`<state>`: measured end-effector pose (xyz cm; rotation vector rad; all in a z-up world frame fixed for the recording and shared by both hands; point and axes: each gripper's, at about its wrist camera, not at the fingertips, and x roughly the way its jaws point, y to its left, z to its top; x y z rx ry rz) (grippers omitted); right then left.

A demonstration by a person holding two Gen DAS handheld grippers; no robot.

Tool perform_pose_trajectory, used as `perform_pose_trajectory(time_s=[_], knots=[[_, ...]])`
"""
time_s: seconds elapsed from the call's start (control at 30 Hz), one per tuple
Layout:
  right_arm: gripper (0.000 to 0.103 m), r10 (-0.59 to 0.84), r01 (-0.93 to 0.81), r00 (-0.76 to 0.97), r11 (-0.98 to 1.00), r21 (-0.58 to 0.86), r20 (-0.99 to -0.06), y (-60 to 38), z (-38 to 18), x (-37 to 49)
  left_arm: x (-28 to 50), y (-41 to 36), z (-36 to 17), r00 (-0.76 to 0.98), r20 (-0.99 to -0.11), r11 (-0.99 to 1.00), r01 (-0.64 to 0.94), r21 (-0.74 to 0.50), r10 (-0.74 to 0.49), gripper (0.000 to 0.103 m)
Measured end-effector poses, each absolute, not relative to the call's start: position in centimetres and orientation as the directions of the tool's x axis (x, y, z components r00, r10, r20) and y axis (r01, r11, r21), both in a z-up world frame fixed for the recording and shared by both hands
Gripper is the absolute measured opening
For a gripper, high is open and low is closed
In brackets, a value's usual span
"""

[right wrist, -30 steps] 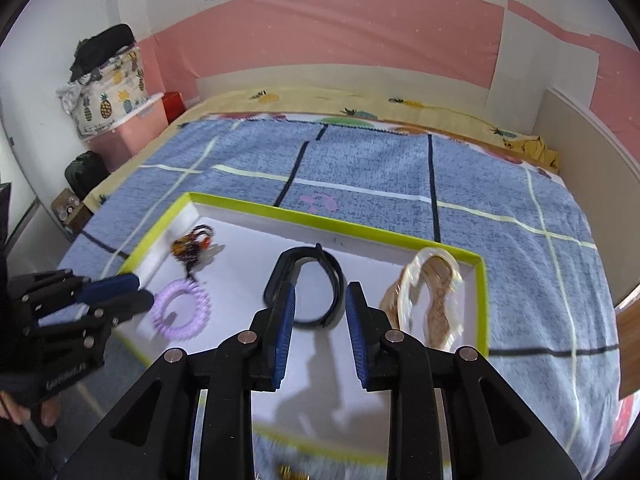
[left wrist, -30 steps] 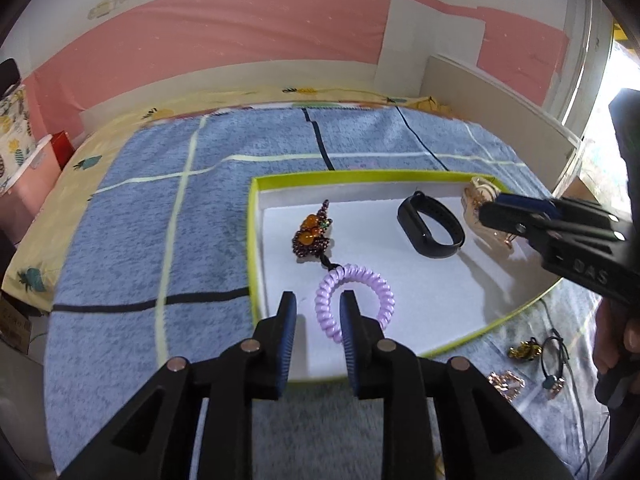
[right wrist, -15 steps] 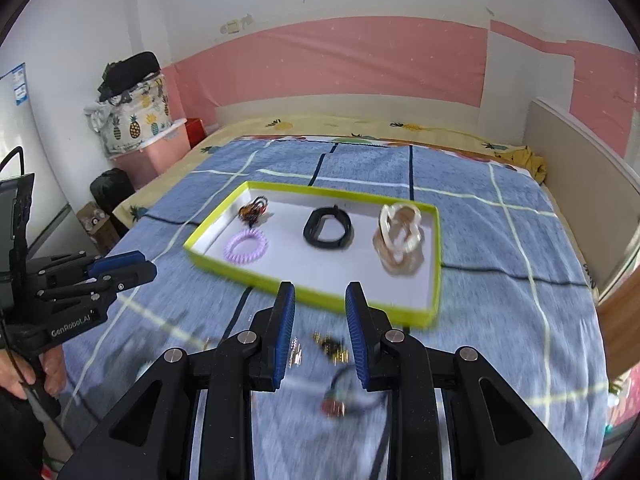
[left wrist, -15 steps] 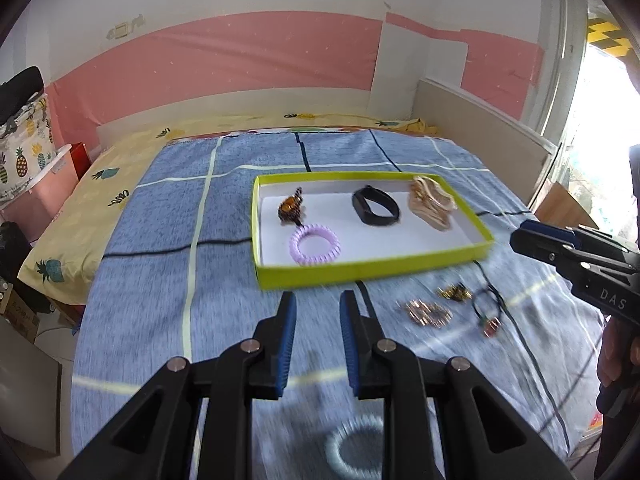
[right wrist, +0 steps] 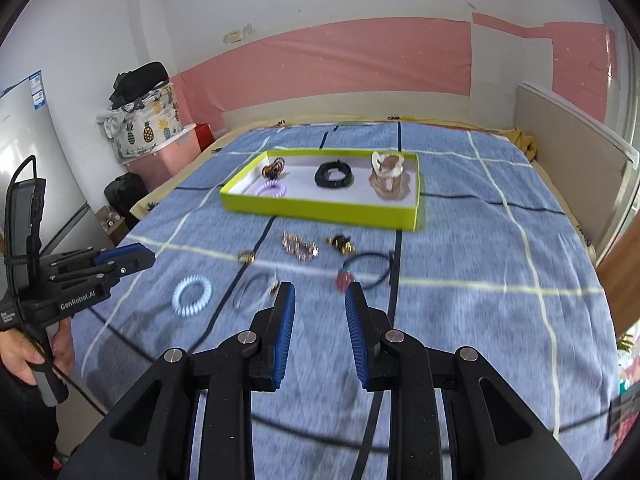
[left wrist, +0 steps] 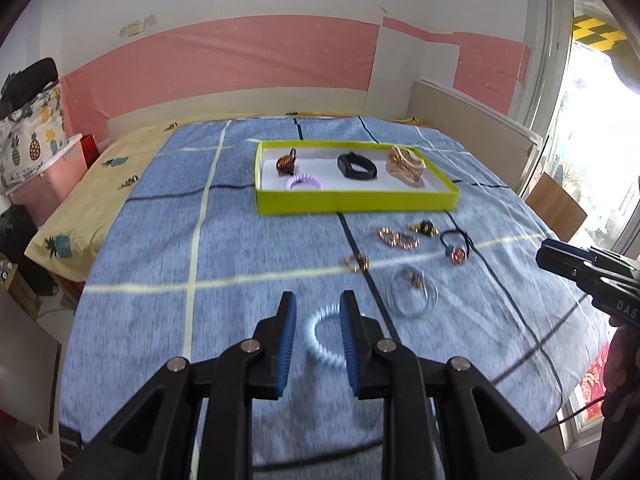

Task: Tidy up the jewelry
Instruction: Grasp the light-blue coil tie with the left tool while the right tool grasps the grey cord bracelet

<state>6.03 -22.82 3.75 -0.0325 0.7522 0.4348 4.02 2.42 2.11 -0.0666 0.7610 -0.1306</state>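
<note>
- Right wrist view, going left to right: left gripper (right wrist: 132, 256) jaws slightly apart, empty.
- Green tray (right wrist: 320, 210) on the bed already holds four pieces.
- Pale coil band (right wrist: 192, 295), rings and chains wait loose on the blanket (right wrist: 480, 280).
- Right gripper (right wrist: 320, 300) jaws apart, empty.

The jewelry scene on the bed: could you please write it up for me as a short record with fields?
surface: blue checked bedspread
container: yellow-green tray, white inside
in tray: beaded charm; purple coil tie; black band; pale gold bracelet
loose on bedspread: pale blue coil tie; clear bangle; small ring; gold chain; dark gold piece; black cord with pink charm
left hand-held gripper: jaws apart, nothing held
right hand-held gripper: jaws apart, nothing held
</note>
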Motion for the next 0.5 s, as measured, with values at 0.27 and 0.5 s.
perform_pose_trajectory(time_s=[0.27,0.5], knots=[[0.027,0.359,-0.365,0.634,0.92,0.144,-0.685,-23.7,2.5,5.6,3.1,2.9,0.5,0.686,-0.712,0.988,0.078,-0.13,-0.148,0.023],[0.027,0.358,-0.363,0.624,0.92,0.147,-0.694,-23.6,2.0,5.9,3.7,2.4,-0.3,0.666,-0.727,0.986,0.093,-0.141,-0.167,0.023]])
